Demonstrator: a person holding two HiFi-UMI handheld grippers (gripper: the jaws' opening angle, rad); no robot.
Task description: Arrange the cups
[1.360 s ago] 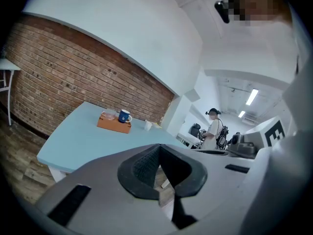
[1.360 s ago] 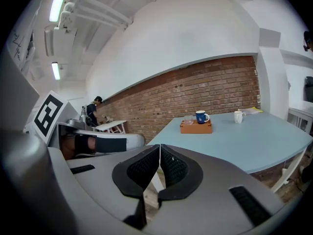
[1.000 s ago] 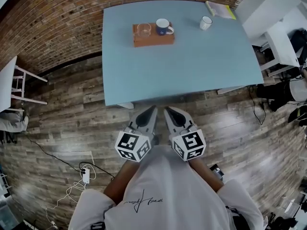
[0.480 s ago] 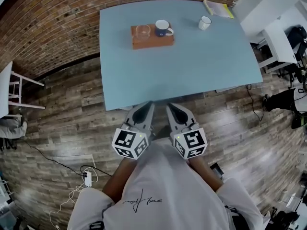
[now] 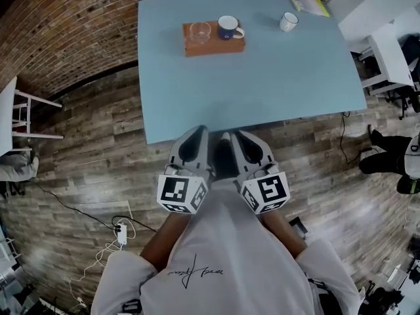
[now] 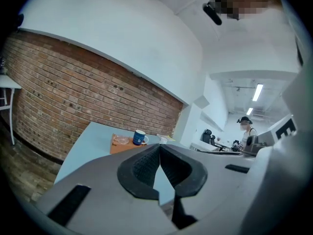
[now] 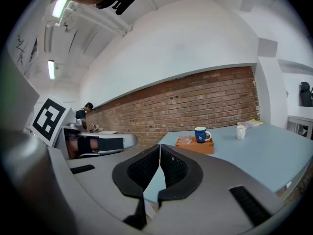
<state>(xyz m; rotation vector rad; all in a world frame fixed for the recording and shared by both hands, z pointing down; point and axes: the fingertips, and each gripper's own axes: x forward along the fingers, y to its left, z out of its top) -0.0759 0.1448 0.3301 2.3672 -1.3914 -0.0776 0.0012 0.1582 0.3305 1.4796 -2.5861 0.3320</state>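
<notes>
a: both grippers sit closer to the bench [image 5: 262, 84] than a second ago. their tips now reach its near edge, where earlier they stopped short of it, over the wooden floor [image 5: 98, 130].
b: are they carrying anything?
a: no. the left gripper [image 5: 198, 133] has its jaws pressed together on nothing, and so does the right gripper [image 5: 240, 136].
b: what does that mean for the task?
a: it reads as an approach only. no cup is touched yet.
b: where are the cups?
a: at the far side of the bench. an orange tray [image 5: 215, 47] holds a clear glass cup [image 5: 199, 31] on its left and a blue mug [image 5: 228, 26] on its right. a white cup [image 5: 287, 21] stands alone to the right of the tray, near a booklet [image 5: 308, 2].
b: anything in them?
a: the glass cup looks empty. the other two are too small to tell.
</notes>
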